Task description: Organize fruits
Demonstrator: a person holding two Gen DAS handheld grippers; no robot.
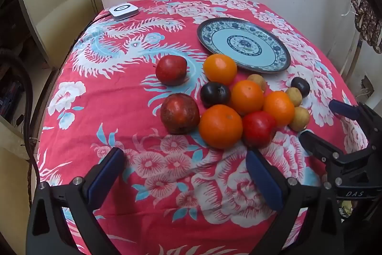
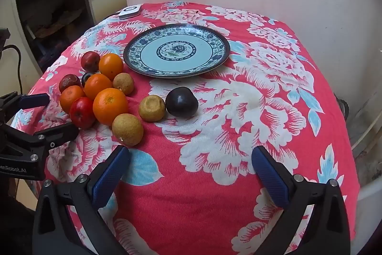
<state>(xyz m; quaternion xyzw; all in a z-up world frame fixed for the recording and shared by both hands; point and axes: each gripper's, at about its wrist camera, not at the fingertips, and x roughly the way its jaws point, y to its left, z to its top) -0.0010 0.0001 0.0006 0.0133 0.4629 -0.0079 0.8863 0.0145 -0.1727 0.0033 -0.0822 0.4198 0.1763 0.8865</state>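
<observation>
Four oranges point(image 1: 220, 126) crowd beside the empty plate point(image 1: 281, 61).

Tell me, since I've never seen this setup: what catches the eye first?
The red flowered cloth covers the whole table. A heap of oranges, apples and brown fruit sits at its left, and an empty blue plate lies behind.

**Both tongs wide open, tilted down**

The left tongs point(image 1: 183, 173) point steeply downward, blue pads spread fully apart with nothing between them. The right tongs point(image 2: 191, 173) tilt down likewise, jaws equally wide and empty. The two sit side by side, near each other, apart.
</observation>
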